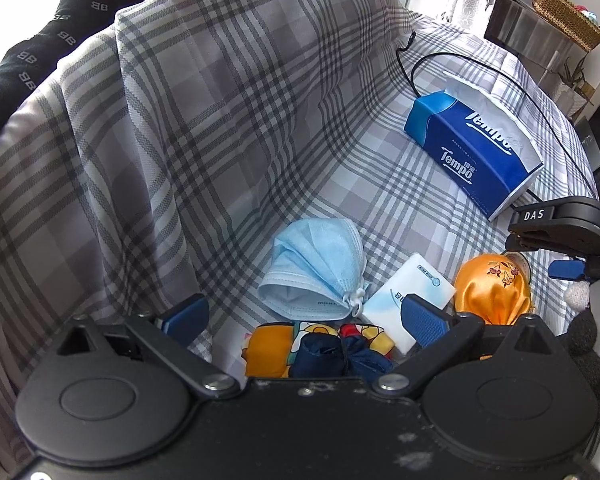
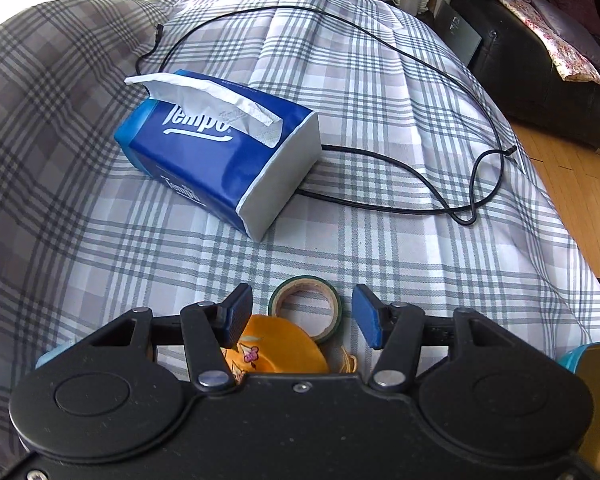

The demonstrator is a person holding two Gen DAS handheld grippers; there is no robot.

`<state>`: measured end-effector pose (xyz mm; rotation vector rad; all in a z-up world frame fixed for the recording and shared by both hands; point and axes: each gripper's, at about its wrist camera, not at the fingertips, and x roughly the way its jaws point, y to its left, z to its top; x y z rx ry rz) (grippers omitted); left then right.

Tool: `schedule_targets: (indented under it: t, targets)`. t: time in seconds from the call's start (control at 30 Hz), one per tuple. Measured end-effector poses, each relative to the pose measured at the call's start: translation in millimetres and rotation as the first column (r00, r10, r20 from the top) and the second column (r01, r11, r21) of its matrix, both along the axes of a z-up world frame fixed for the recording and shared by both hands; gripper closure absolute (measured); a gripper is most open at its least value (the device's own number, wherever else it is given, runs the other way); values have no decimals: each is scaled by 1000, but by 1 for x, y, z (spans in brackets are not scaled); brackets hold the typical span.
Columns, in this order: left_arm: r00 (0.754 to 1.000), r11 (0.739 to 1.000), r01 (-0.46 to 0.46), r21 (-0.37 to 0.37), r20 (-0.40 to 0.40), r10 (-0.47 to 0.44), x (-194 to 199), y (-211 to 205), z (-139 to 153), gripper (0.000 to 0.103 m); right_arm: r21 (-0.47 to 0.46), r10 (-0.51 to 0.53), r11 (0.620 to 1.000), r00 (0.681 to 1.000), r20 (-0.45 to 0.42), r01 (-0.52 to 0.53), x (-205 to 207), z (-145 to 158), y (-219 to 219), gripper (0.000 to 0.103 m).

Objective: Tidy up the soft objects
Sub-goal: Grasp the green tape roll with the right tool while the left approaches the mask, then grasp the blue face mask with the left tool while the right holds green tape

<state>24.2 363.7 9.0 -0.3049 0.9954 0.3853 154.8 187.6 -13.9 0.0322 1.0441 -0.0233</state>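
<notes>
On the plaid-covered sofa seat (image 2: 380, 208), the orange satin pouch (image 2: 276, 346) lies directly below the right gripper (image 2: 302, 316), jaws spread and empty, tape roll (image 2: 306, 310) just beyond. The left gripper (image 1: 304, 320), also spread and empty, hangs farther left.

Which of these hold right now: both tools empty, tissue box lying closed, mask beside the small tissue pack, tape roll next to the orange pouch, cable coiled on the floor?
1. Both the left tool and the right tool are open and empty. True.
2. The blue tissue box is closed. False: a white tissue sticks out of its top.
3. The blue face mask lies beside the small tissue pack. True.
4. The tape roll sits next to the orange pouch. True.
5. The black cable lies on the floor. False: it loops over the plaid sheet.
</notes>
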Motion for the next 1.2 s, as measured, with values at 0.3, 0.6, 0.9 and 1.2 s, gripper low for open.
schedule_targets:
  t: [0.3, 0.6, 0.9, 1.2]
  targets:
    - [1000, 1000, 0, -5, -1, 0, 0, 1, -2, 1, -5, -30, 1000, 998, -62, 30, 17, -24, 2, 44]
    - [1000, 1000, 3, -1, 8, -3, -2, 0, 0, 1, -17, -22, 1000, 998, -51, 21, 17, -24, 1, 46]
    - [1000, 1000, 8, 3, 16, -8, -3, -1, 2, 1, 1, -37, 999, 997, -70, 37, 21, -26, -6, 46]
    - [999, 999, 20, 27, 43, -22, -4, -5, 6, 1, 44, -60, 997, 998, -34, 61, 15, -23, -14, 55]
